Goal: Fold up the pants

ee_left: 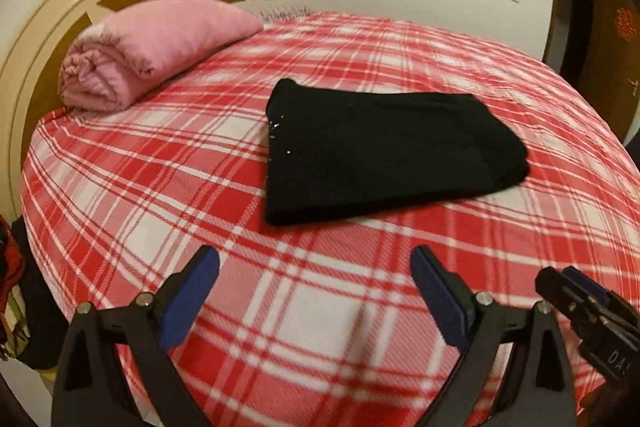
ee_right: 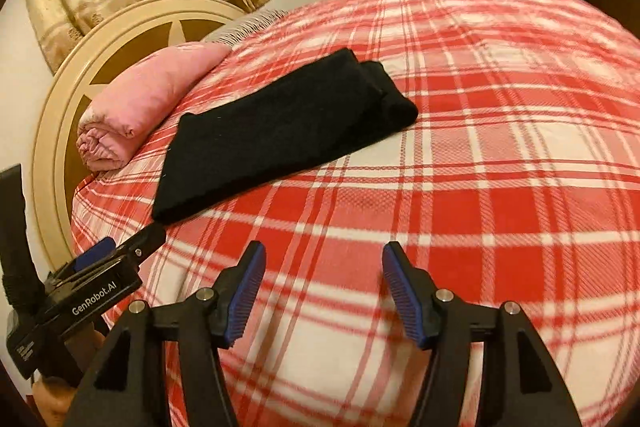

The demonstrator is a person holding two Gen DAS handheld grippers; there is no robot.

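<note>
Looking done: black pants (ee_left: 376, 151) folded mid-frame on plaid bed (ee_left: 320, 307) | left gripper (ee_left: 316, 291), right gripper (ee_right: 324, 287) both wide, empty | maybe just square up edges gently

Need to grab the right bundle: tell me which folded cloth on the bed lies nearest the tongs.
The black folded pants, flat mid-bed on the plaid blanket. The pink rolled quilt sits farther back against the headboard. Both the left tongs and right tongs are open.

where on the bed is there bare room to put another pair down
Bare plaid bedspread lies wide right of the folded black pants, and between the pants and the open right gripper and left gripper. It is crowded by the headboard, where the pink quilt sits near the pants.
</note>
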